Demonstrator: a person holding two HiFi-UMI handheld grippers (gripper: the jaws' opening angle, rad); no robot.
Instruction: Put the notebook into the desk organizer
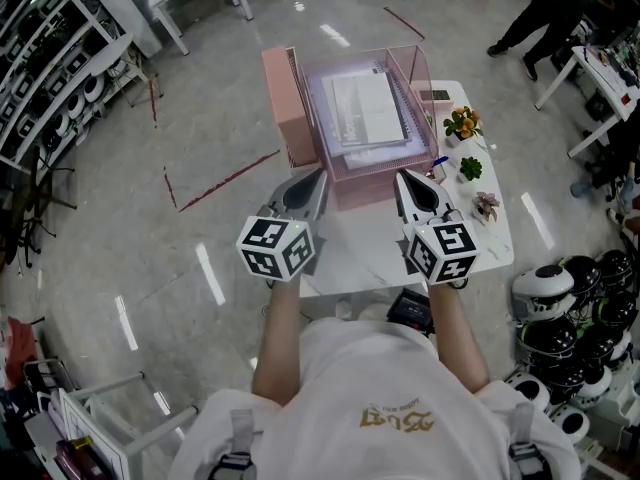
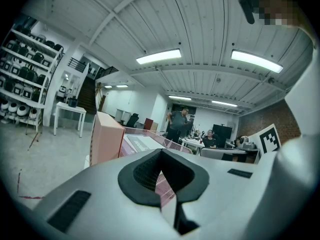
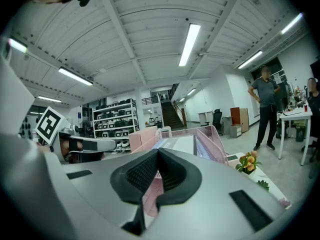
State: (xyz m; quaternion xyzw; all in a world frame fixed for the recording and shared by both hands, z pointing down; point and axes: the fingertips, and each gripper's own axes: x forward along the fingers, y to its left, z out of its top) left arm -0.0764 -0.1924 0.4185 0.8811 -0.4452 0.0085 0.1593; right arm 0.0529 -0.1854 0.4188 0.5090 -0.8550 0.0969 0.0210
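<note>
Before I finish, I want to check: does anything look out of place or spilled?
Nothing stands out. The notebook lies flat inside the pink desk organizer, the small potted plants stand upright on the white table, and nothing is spilled.

White table (image 1: 366, 246) carries pink desk organizer (image 1: 360, 192) and plants (image 1: 462, 123).

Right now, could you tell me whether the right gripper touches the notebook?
Apart: the right gripper view shows the right gripper shut, empty, short of the notebook.

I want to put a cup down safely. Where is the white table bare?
Bare: the near strip of the white table between the pink mesh desk organizer and the person. Crowded: the right edge, with three small potted plants.
</note>
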